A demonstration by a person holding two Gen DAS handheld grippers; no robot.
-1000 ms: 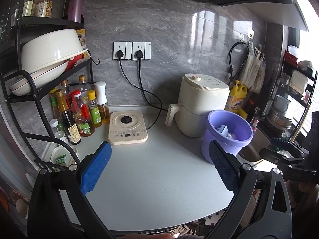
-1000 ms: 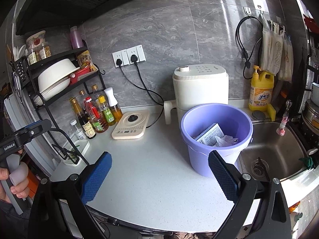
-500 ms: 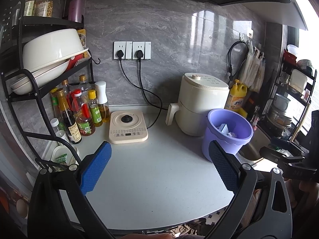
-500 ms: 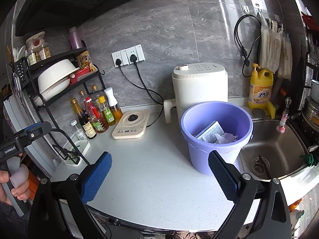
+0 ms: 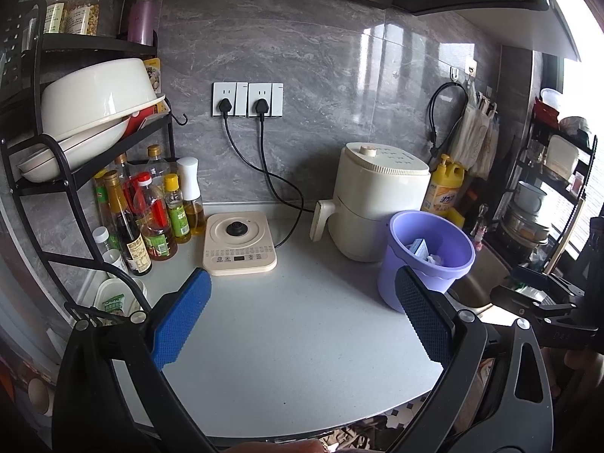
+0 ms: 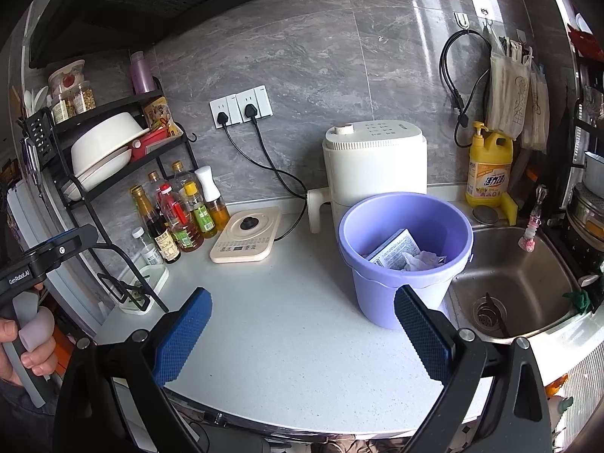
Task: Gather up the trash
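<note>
Above the counter (image 6: 287, 324), both the left gripper (image 5: 302, 317) and right gripper (image 6: 302, 328) hover level, jaws spread.

Both wrist views face wall, sharing purple bucket (image 5: 426, 260).

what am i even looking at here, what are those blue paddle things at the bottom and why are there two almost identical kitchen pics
There is no robot here. A person holds a hand-held gripper in each hand, and each gripper has a wide-angle camera looking out along its two fingers. So you get two pictures: one from the left gripper, one from the right gripper. The blue paddles are the finger pads. Both grippers are open and hold nothing. On the white counter stands a purple bucket beside the sink, with a printed packet and crumpled tissue inside. Behind it are a cream appliance, a flat control pad and sauce bottles.
</note>
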